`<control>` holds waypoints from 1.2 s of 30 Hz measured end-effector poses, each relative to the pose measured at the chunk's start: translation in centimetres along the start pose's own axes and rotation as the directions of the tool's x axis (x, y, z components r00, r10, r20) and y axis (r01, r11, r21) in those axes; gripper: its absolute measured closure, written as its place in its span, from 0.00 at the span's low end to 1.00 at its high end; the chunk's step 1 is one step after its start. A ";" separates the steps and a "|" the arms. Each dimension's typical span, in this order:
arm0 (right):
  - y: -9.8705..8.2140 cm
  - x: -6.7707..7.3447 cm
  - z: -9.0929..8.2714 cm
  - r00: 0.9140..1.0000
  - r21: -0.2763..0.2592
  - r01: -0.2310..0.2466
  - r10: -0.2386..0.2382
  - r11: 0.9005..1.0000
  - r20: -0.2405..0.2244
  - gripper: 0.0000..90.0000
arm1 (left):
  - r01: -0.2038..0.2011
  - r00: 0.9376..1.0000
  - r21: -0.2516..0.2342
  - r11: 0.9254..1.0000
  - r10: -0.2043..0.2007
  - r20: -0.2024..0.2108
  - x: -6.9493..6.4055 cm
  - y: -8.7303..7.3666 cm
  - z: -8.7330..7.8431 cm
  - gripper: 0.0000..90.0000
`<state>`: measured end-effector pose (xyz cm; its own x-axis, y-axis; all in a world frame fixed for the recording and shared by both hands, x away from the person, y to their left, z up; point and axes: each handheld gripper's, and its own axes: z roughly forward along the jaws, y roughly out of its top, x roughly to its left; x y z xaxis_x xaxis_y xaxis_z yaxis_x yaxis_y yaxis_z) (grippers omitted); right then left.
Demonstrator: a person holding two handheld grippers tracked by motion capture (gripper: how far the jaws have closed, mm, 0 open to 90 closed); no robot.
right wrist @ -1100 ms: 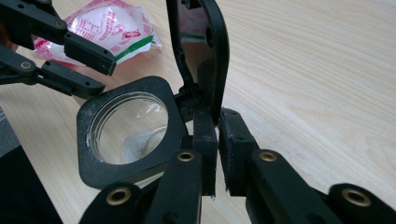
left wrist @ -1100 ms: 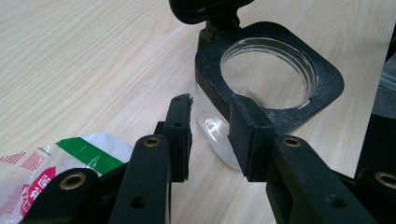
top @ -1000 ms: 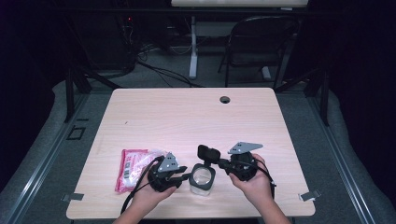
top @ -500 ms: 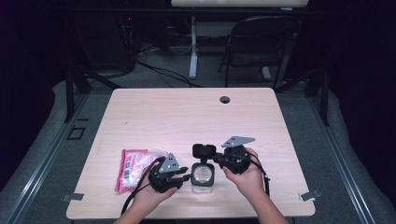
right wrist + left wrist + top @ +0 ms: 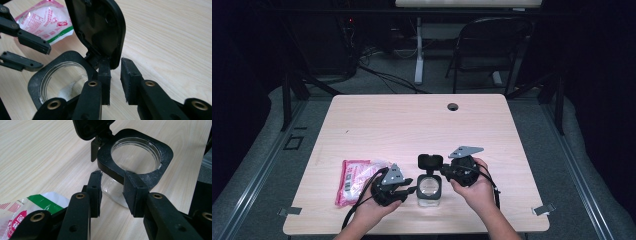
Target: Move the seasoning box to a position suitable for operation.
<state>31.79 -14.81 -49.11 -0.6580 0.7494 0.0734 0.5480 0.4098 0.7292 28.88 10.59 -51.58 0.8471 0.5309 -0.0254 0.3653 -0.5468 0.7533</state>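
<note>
A clear jar (image 5: 429,189) with a black square collar (image 5: 150,170) stands near the table's front edge. Its black flip lid (image 5: 430,161) stands up open (image 5: 97,27). A little white powder lies in the jar. My left gripper (image 5: 412,191) is at the jar's left, its jaws (image 5: 112,185) closed on a corner of the jar under the collar. My right gripper (image 5: 443,172) is at the lid's right. Its jaws (image 5: 115,75) have just been opening: the lid's lower edge sits in the gap, and the pads do not press on it.
A pink and white packet (image 5: 354,181) lies left of the left gripper, also seen in the right gripper view (image 5: 47,22). The wooden table (image 5: 412,125) has a cable hole (image 5: 453,106) at the back. A folding chair (image 5: 492,50) stands behind it.
My right gripper has shifted left, closer to the upright lid. The jar, the left gripper and the packet have stayed in place.
</note>
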 end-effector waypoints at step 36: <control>2.1 1.9 -4.1 0.987 0.124 0.080 -0.062 0.989 -0.147 0.63 | 0.098 0.989 0.019 0.995 -0.095 -0.110 3.5 -2.2 -5.6 0.56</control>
<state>29.59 -14.69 -44.65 -0.7594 0.6380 0.1278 0.5532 0.5296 0.6430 28.87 17.29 -49.59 0.7607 0.6487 -0.0243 0.4538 -0.5047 0.7344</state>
